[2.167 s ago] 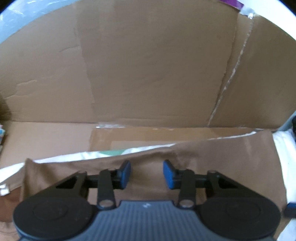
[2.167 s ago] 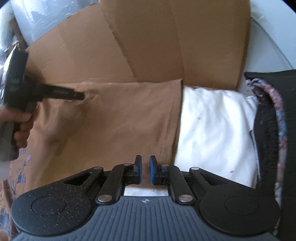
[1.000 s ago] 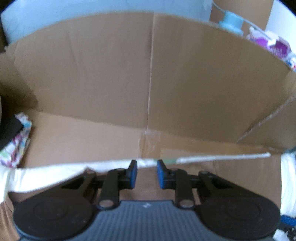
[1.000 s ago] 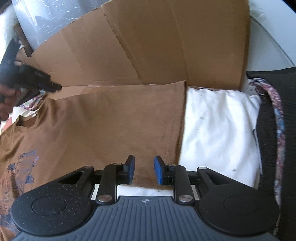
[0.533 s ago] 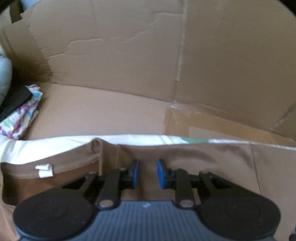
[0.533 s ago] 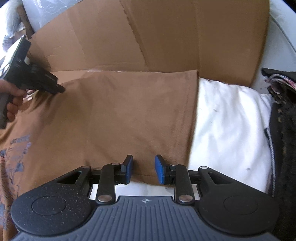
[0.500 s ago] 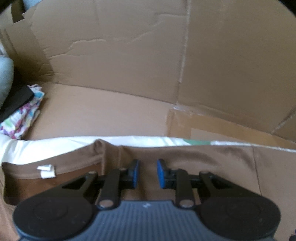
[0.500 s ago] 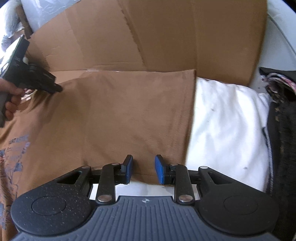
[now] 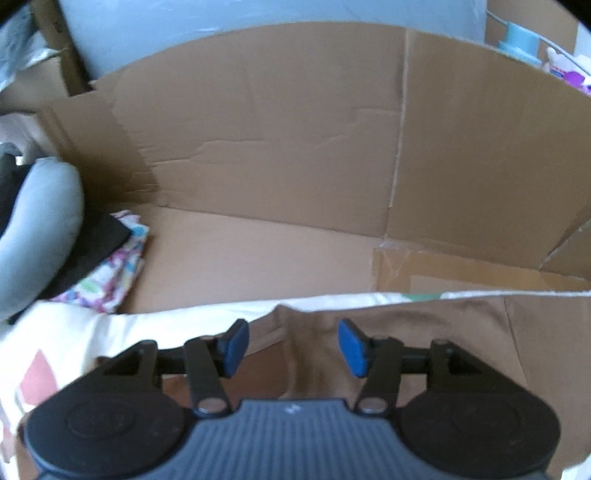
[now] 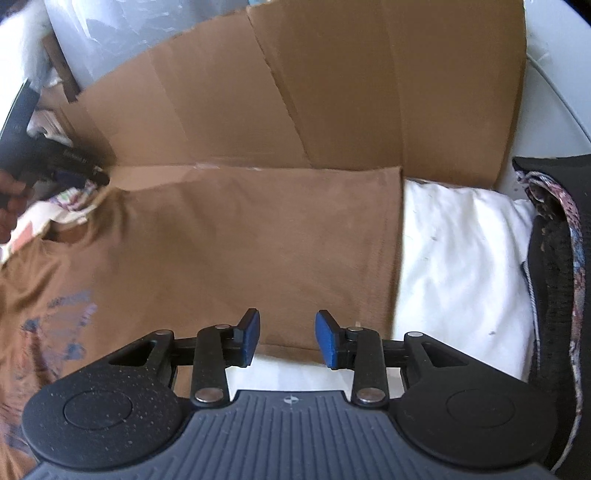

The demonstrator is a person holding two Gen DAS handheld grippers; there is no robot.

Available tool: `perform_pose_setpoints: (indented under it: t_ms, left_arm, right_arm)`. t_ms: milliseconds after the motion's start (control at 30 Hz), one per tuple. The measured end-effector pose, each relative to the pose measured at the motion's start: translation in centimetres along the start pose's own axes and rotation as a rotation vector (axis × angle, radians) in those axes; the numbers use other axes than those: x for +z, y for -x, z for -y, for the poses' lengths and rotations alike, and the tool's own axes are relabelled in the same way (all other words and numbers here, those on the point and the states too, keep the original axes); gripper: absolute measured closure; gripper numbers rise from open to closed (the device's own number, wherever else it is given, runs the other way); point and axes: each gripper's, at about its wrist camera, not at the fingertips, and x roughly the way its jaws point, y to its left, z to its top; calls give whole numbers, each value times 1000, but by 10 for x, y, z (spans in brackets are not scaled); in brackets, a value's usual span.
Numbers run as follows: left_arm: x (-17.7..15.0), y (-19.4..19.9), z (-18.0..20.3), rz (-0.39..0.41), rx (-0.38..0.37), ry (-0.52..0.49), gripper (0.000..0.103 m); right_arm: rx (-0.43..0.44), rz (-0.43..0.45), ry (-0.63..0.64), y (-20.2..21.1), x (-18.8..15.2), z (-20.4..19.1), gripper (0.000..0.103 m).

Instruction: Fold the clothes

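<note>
Lying flat, brown printed T-shirt (image 10: 229, 251)

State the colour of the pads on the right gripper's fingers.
Blue pads on black fingers, clearest in the right wrist view.

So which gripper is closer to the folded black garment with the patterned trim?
Right. The black garment lies just past the white cloth beside the right gripper, whose jaws are opening. The left gripper is at the brown t-shirt's far corner, across the whole shirt.

Creased cardboard sheet (image 9: 277, 147) upright at 12 o'clock; pale wall (image 9: 258, 29) behind; white cushion (image 10: 461, 258) at 3 o'clock; soft daylight.
</note>
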Motion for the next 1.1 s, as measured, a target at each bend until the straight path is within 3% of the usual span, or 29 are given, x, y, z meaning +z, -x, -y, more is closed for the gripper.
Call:
perform_pose_setpoints:
  t_ms: [267, 400, 800, 900, 1100]
  left_arm:
    - [-44, 56, -57, -4, 29, -20, 35]
    - [-74, 80, -88, -18, 37, -7, 34]
    - [-127, 162, -169, 45, 87, 117, 29]
    - [-138, 172, -179, 47, 111, 155, 28]
    - [-163, 171, -192, 25, 122, 188, 28]
  right_arm:
    - [50, 45, -51, 15, 2, -12, 58]
    - [70, 76, -4, 24, 3, -26, 56]
    - [97, 78, -23, 35, 14, -50, 49]
    - [103, 88, -7, 40, 15, -55, 43]
    - [154, 46, -7, 40, 18, -64, 41]
